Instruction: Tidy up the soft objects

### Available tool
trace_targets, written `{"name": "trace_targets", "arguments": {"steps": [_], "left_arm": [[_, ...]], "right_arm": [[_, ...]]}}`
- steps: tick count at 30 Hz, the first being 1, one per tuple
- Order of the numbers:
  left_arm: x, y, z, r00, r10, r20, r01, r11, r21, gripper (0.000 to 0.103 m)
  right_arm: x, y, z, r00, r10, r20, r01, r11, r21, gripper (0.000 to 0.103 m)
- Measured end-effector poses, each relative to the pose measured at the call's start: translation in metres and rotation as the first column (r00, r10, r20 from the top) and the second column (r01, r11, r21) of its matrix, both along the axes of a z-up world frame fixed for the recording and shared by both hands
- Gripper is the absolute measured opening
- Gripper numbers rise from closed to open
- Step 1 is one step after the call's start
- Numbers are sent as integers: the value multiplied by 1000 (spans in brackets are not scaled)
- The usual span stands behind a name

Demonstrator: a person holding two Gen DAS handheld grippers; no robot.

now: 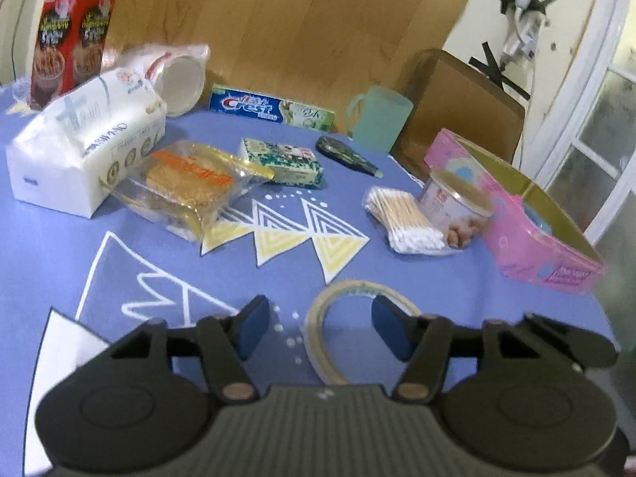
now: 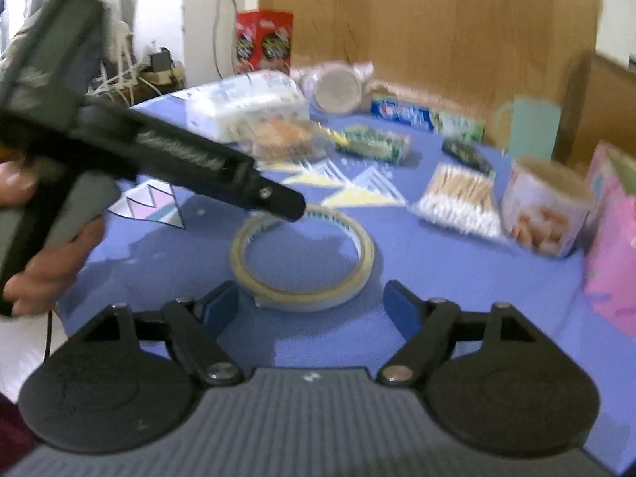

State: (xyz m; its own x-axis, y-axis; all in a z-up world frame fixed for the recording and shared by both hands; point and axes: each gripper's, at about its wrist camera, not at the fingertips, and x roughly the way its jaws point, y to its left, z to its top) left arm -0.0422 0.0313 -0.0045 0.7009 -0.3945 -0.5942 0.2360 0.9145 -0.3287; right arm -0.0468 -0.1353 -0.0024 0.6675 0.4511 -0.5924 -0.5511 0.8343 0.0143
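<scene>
Both grippers, left (image 1: 318,328) and right (image 2: 314,310), are seen open beside the tape roll (image 2: 303,254), nothing gripped; its near edge is hidden

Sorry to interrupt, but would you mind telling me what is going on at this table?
A person holds a gripper in each hand over a blue patterned tablecloth crowded with household items. Both are aimed at a tape roll lying flat near the front edge. The left gripper has its fingers either side of the roll's rim, not visibly pressing it. The right gripper is open just short of the roll. The tissue pack and cotton swabs lie untouched.
</scene>
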Motion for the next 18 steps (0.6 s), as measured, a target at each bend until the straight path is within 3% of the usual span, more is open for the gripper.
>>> {"name": "trace_targets", "arguments": {"steps": [1,2,4,7,10,14,18], "left_arm": [[-3,-4,-1,1000,-10,-1,10,1000,-2,48],[-4,-7,-1,1000,-18,-8,17,1000,-20,50],[-5,-12,0,1000,0,-4,0,1000,-3,48],[-1,-18,10,1000,-13,5,14,999,-43,48],[-2,-39,32,995,-66,78,69,997,-38,48],[8,-89,62,969,-172,178,179,984,-25,48],[26,-152,84,919,-296,259,308,952,-3,48]], "right_arm": [[-1,1,-1,1000,4,7,-4,1000,9,77],[-4,3,0,1000,15,18,-16,1000,13,70],[-9,6,0,999,11,39,-11,1000,13,70],[-17,-3,3,996,-19,90,16,1000,27,69],[-28,-23,15,980,-67,190,59,997,49,69],[-38,-55,29,940,-196,280,180,980,84,69],[-40,-102,40,878,-344,331,325,939,113,69]]}}
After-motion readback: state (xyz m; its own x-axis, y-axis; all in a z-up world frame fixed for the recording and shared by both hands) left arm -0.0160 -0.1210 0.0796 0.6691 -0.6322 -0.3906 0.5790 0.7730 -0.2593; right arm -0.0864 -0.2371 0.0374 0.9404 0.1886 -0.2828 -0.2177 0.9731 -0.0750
